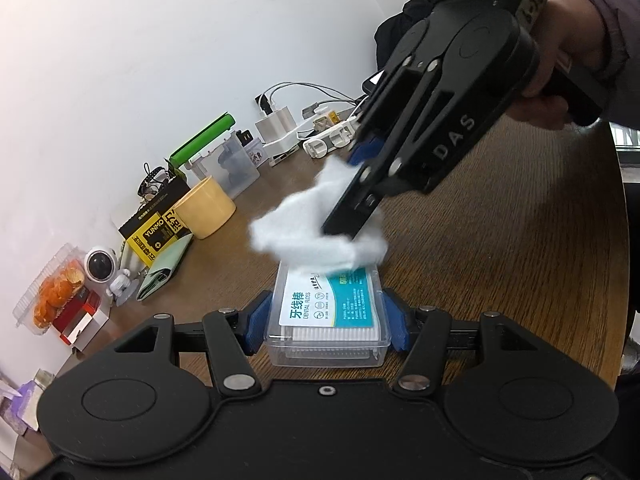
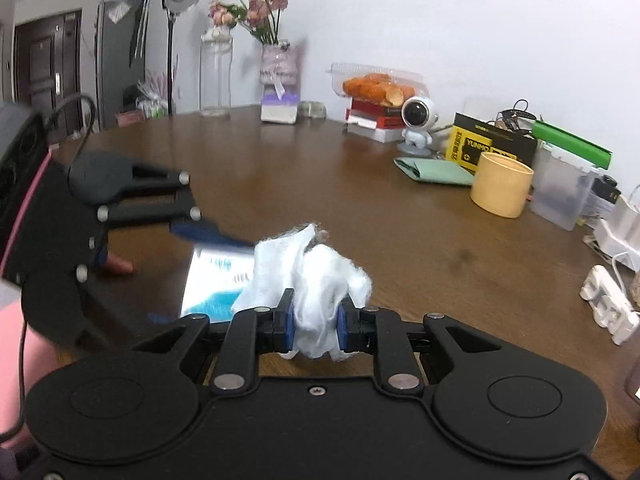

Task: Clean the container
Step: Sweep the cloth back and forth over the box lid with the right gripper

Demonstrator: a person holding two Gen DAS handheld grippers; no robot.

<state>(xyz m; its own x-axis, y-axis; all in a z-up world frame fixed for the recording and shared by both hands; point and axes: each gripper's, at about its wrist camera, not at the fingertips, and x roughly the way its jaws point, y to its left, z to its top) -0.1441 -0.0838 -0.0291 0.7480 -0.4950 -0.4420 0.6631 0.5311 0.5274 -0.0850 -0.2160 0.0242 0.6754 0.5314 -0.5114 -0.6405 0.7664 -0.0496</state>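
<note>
On the wooden table (image 1: 500, 240), the left gripper (image 1: 326, 320) has its blue pads (image 1: 256, 322) pressed against both short sides of a clear plastic box (image 1: 328, 312) of dental floss picks, pinching it flat on the tabletop just ahead of its body. To the right, the right gripper (image 2: 316, 322) is clamped on a crumpled white wipe (image 2: 320, 276), which bulges out ahead of its pads and lies on the far end of the box's printed lid. Seen from the right wrist, the box (image 2: 212, 280) sits ahead and to the left, with the left gripper (image 2: 208, 236) over it. A yellow cup (image 2: 502, 188) stands well off to the right.
</note>
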